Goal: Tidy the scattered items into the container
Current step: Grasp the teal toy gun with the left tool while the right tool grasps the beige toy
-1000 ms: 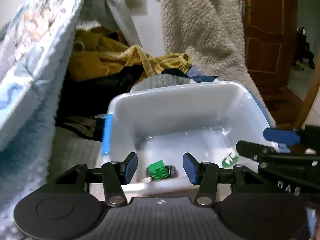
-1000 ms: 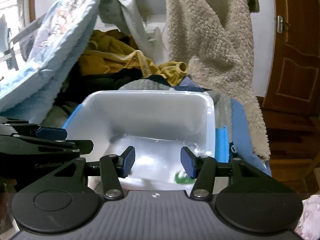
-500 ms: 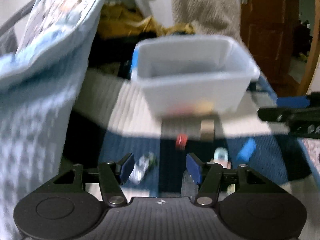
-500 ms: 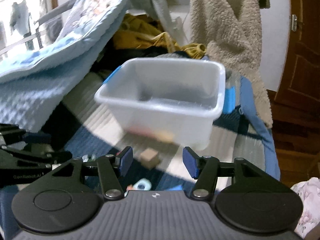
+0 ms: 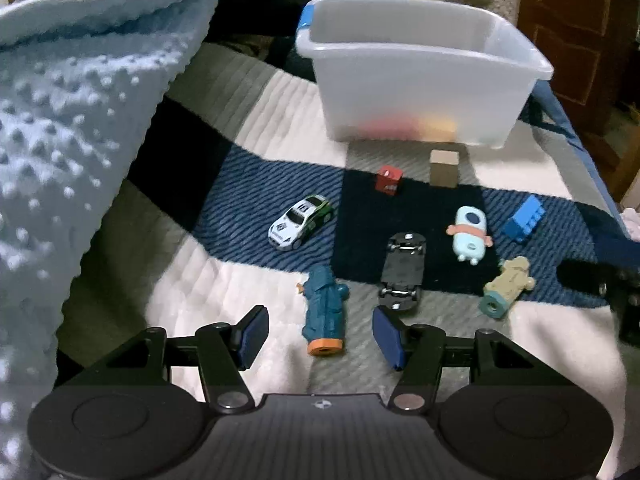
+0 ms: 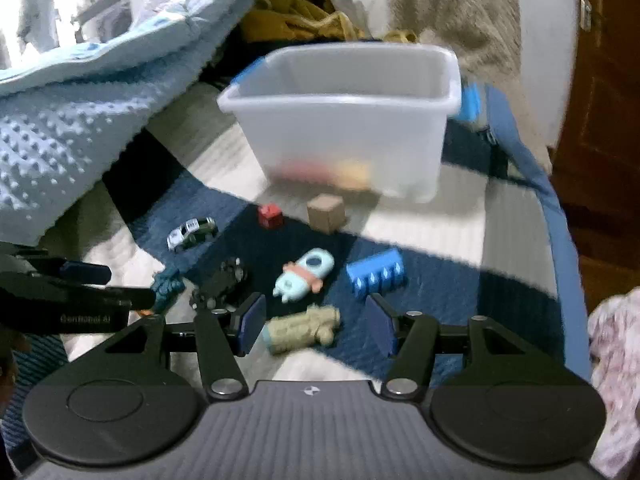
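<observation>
A translucent white bin (image 5: 416, 76) stands at the back of the quilt; it also shows in the right wrist view (image 6: 352, 120). Toys lie scattered in front of it. My left gripper (image 5: 320, 336) is open, with a teal figure (image 5: 325, 312) lying between its fingers. An upturned black car (image 5: 402, 270), a white car (image 5: 301, 221), a pale rocket (image 5: 470, 234), a blue brick (image 5: 523, 224), a red block (image 5: 388, 178) and a wooden block (image 5: 444, 168) lie beyond. My right gripper (image 6: 316, 330) is open over a beige figure (image 6: 304, 328).
A light blue knobbly blanket (image 5: 68, 128) hangs over the left side. Piled clothes (image 6: 296, 20) lie behind the bin. A wooden door (image 5: 576, 32) is at the right, past the bed's edge. The quilt (image 5: 256, 216) is striped blue, white and grey.
Both grippers have pulled back and down from over the bin to just above the scattered toys. Both stayed open and empty.
</observation>
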`<state>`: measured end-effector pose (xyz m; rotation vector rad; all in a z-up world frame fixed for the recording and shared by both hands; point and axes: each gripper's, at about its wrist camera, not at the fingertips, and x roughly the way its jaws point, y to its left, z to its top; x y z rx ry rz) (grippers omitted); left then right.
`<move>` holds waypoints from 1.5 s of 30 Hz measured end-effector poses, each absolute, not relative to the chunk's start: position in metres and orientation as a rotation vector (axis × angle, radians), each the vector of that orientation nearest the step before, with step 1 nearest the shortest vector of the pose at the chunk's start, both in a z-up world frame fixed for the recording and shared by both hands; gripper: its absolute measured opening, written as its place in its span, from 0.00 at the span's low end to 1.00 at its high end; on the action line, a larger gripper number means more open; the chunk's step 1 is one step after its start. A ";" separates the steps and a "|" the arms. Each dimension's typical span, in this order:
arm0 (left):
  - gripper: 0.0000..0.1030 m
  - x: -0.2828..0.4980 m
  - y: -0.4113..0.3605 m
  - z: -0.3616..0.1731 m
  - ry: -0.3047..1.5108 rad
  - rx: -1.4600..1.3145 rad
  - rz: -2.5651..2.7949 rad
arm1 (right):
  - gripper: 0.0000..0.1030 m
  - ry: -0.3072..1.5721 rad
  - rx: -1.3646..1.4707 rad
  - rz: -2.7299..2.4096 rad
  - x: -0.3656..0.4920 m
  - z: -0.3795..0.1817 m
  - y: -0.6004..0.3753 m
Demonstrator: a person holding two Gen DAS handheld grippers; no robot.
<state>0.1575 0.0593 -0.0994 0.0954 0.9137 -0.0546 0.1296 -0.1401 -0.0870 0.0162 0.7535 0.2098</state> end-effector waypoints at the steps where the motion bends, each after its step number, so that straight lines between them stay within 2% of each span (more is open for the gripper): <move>1: 0.60 0.158 0.060 -0.102 0.917 0.093 -0.053 | 0.58 0.757 0.024 0.201 0.128 -0.090 -0.139; 21: 0.59 0.183 0.068 -0.125 0.969 0.012 -0.062 | 0.58 0.785 0.003 0.104 0.136 -0.114 -0.121; 23: 0.54 0.187 0.067 -0.129 0.984 0.027 -0.057 | 0.58 0.787 0.004 0.098 0.137 -0.114 -0.120; 29: 0.50 0.192 0.069 -0.132 0.994 0.020 -0.072 | 0.58 0.792 -0.006 0.090 0.140 -0.115 -0.119; 30: 0.42 0.192 0.069 -0.133 0.997 0.017 -0.077 | 0.58 0.792 -0.008 0.090 0.140 -0.115 -0.118; 31: 0.30 0.191 0.070 -0.133 0.999 0.012 -0.080 | 0.58 0.791 -0.011 0.089 0.141 -0.115 -0.117; 45: 0.29 0.182 0.064 -0.130 0.980 0.035 -0.127 | 0.58 0.840 0.039 0.003 0.160 -0.128 -0.105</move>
